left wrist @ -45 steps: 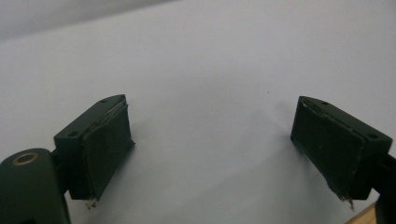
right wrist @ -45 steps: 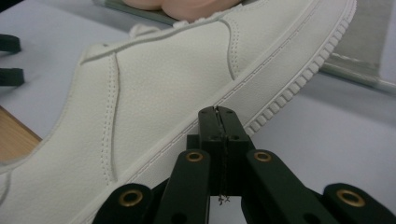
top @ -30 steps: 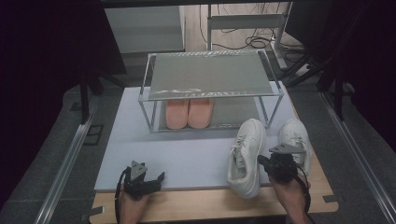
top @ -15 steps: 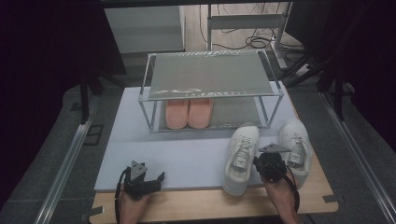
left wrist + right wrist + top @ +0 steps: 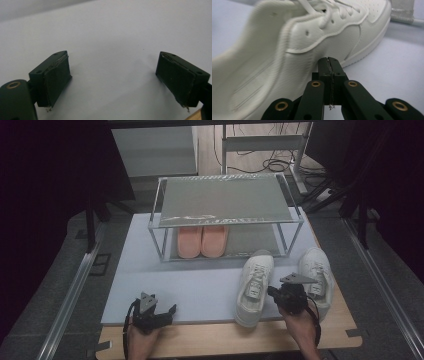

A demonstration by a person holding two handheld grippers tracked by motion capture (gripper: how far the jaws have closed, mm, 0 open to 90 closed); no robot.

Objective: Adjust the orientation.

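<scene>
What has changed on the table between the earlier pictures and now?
The right gripper, jaws shut, pushed the left sneaker leftward and turned its heel away from the right sneaker. The left gripper, the pink slippers and the rack stayed put.

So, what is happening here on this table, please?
A person holds a gripper in each hand. The right gripper, fingers shut, presses against the side of a white sneaker that lies in front of the shoe rack. The second sneaker lies beside it. The left gripper rests open on the mat. Pink slippers sit under the rack.
</scene>
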